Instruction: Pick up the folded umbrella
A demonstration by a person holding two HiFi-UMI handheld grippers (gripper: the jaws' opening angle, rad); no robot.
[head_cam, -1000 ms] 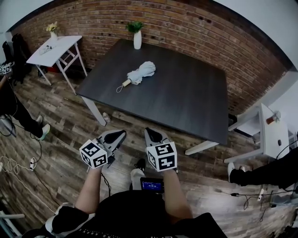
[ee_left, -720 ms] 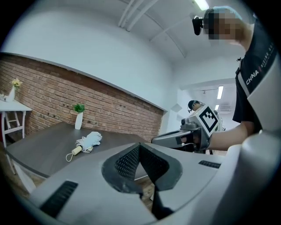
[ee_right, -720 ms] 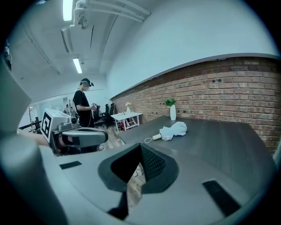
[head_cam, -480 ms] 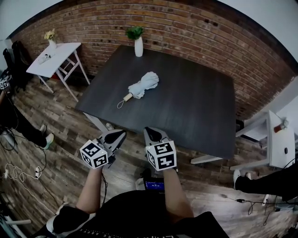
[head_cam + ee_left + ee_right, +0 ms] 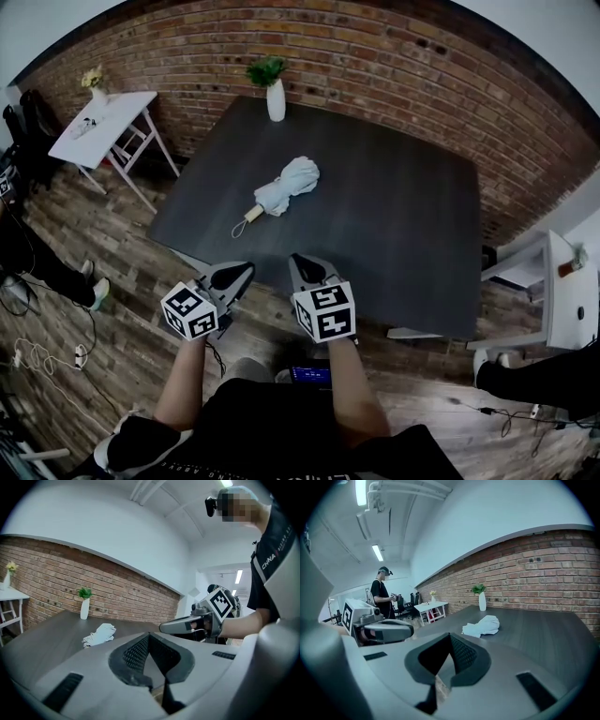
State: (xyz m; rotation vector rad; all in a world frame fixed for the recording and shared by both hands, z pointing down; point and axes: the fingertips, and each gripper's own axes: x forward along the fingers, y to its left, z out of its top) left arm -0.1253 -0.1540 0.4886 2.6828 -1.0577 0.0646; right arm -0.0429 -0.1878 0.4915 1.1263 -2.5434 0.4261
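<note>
**A:** What are your grippers holding?

**B:** Nothing; my left gripper (image 5: 240,270) is clenched, its jaws meeting at the tip with nothing between them; my right gripper (image 5: 302,264) is closed the same way and just as empty; I hold the two side by side, close but apart, both pointing ahead.

**A:** Where are they?

**B:** Out in front of my waist, with their tips about at the near edge of the dark bench (image 5: 394,234); neither touches anything.

**A:** And the folded umbrella?

**B:** The umbrella (image 5: 286,186) lies flat on the bench, well apart from both grippers and ahead of them, slightly to the left of the bench's middle; it is a pale, loosely bunched bundle; its tan handle (image 5: 251,215) points towards my side and to the left, and a thin strap loops off its end.

**A:** What else is on the bench?

**B:** Only a white vase (image 5: 276,99) holding a green plant (image 5: 266,69), upright at the far edge near the brick wall (image 5: 394,56).

**A:** Around it?

**B:** Wooden floor (image 5: 122,272); a white side table (image 5: 103,117) to the far left; a person (image 5: 383,597) standing beyond it in the right gripper view.
</note>
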